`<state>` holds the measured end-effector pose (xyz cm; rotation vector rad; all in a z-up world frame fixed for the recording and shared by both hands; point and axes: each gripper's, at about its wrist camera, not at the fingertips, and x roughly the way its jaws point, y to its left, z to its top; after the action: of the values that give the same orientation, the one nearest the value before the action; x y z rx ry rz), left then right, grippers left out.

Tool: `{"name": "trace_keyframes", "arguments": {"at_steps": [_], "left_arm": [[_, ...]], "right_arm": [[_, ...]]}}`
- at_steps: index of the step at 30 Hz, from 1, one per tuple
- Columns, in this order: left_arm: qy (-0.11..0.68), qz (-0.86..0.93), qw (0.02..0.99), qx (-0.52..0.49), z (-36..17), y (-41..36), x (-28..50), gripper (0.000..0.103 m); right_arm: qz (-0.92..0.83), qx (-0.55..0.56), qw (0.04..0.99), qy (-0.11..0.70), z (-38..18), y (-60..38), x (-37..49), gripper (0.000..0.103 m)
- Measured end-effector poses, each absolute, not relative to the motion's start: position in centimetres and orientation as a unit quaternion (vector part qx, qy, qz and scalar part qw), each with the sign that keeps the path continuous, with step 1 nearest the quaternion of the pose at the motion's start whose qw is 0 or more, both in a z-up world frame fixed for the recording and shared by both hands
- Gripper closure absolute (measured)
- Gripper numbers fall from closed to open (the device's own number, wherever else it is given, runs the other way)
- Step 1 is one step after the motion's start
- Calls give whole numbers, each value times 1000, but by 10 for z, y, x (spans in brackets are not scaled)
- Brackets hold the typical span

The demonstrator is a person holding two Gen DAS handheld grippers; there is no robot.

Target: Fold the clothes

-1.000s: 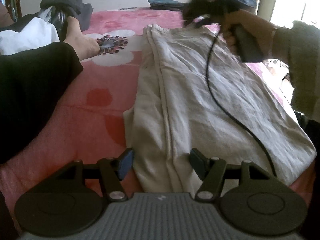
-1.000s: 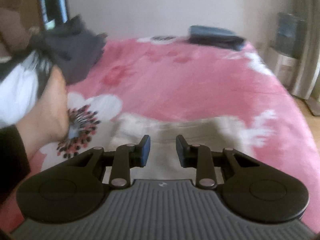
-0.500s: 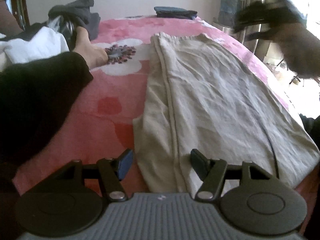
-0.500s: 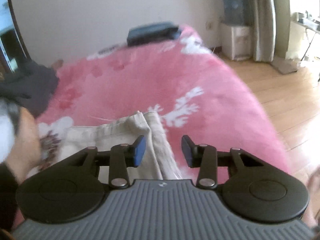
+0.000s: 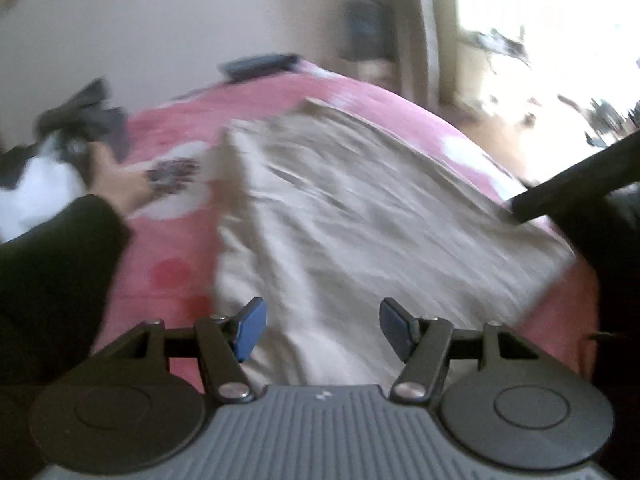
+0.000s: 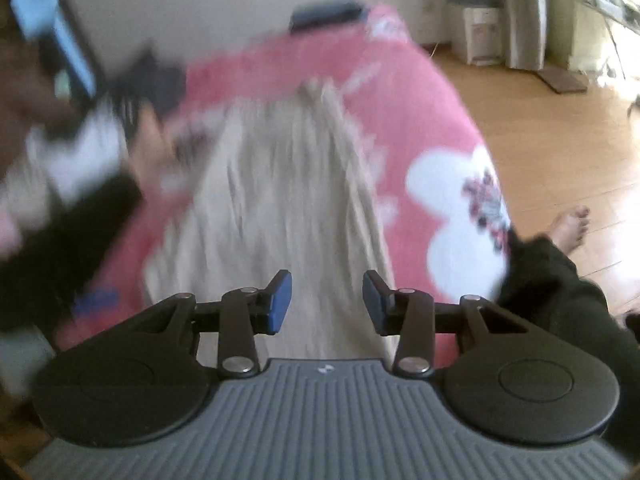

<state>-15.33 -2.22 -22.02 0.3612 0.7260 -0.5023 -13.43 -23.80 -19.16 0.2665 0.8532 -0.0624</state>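
Creased beige cloth (image 5: 360,216) lies flat; left gripper (image 5: 322,326) spread, right gripper (image 6: 326,300) closing, empty.

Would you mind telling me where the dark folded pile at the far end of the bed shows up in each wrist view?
Left wrist: the dark folded pile sits upper centre-left, on the bed's far edge, beyond the beige garment.
Right wrist: the pile is at top centre, again on the far edge, beyond the garment.
Shared landmark: the pink bedspread with white flowers.
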Motion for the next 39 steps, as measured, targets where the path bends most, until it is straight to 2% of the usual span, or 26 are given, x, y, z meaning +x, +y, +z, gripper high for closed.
{"name": "trace_keyframes", "arguments": {"at_steps": [4,6,12,18,24,30,37,39], "left_arm": [[394,-261,861,189,-248,-30,-155,38],[398,-260,859,191,-251,-31,-155,37],[407,-254,861,170,-249,-21,-154,35],[422,-222,865,155,-239,-15,-147,35],[427,-182,882,85,-210,0,-140,35],[396,-168,897,101,-202,-16,-130,37],[368,-191,905,95,-206,-32,-103,37],[383,-201,895,105,-218,-39,-100,37]], "right_arm": [[5,124,866,484,-234,-206,-129,71],[2,79,860,503,-247,-191,-131,72],[-7,43,867,496,-228,-177,-142,74],[-23,22,857,514,-243,-177,-150,75],[-34,32,874,484,-216,-181,-148,75],[-29,83,857,508,-245,-187,-134,75],[-35,73,856,510,-234,-186,-132,77],[-52,82,860,500,-230,-191,-133,76]]}}
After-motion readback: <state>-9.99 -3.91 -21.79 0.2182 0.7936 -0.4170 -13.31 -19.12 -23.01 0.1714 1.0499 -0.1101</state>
